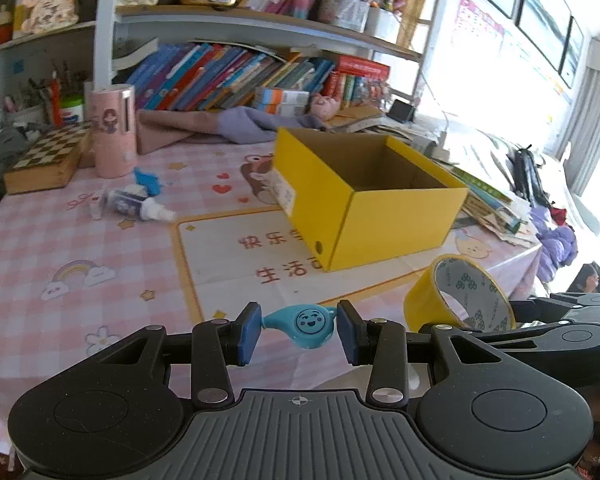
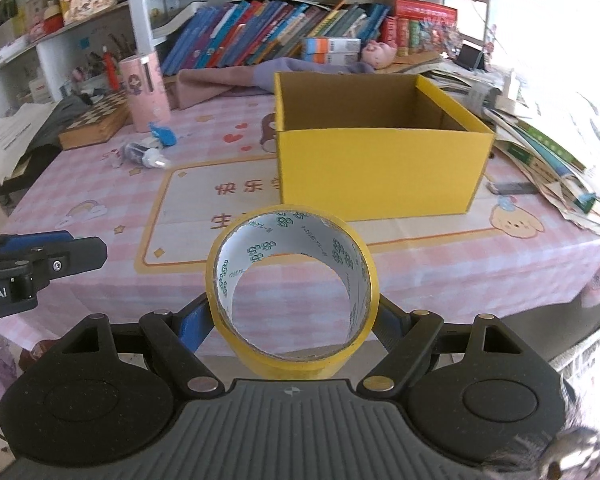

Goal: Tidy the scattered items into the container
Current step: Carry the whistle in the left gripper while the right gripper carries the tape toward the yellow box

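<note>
My left gripper [image 1: 298,330] is shut on a small blue whistle [image 1: 303,326] with a smiley face, held above the pink checked tablecloth. My right gripper [image 2: 292,322] is shut on a yellow tape roll [image 2: 292,292], gripped across its width with its hole facing the camera; the same tape roll [image 1: 458,296] shows at the right in the left wrist view. The open yellow cardboard box [image 1: 380,204] [image 2: 380,168] stands ahead of both grippers, and what I see of its inside is bare. A small spray bottle [image 1: 140,204] [image 2: 146,156] and a blue item [image 1: 148,180] [image 2: 162,133] lie on the cloth to the left.
A pink cylinder cup [image 1: 113,132] and a wooden chess box [image 1: 46,160] stand at the back left. Folded cloth [image 1: 204,126] lies behind the box. Stacked books and papers [image 2: 548,156] crowd the right edge. Bookshelves [image 1: 240,72] rise behind the table.
</note>
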The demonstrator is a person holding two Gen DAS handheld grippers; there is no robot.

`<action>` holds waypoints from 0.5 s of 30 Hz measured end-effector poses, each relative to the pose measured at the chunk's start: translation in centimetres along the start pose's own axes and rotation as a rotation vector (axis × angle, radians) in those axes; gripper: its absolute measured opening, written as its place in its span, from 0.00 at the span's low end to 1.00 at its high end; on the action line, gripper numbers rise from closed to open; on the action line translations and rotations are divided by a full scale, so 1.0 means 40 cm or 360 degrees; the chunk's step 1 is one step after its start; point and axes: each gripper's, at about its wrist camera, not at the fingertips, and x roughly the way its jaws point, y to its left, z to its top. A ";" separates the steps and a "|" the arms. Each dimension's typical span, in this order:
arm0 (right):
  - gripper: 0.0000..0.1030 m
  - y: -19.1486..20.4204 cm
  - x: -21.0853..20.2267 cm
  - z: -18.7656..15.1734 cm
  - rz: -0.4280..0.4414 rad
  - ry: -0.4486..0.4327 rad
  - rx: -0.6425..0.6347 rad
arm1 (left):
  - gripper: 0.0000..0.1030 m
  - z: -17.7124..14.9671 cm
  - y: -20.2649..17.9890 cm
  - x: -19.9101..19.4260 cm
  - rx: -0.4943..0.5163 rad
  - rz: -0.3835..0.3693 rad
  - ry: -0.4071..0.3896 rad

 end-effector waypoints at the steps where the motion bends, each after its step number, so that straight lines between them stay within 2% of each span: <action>1: 0.77 -0.006 -0.002 -0.002 -0.0009 -0.0001 0.0010 | 0.38 0.002 -0.007 0.003 0.0009 -0.0011 0.0001; 15: 0.77 -0.095 -0.032 -0.015 -0.0128 -0.0018 0.0135 | 0.38 0.024 -0.090 0.046 0.0117 -0.0137 0.0010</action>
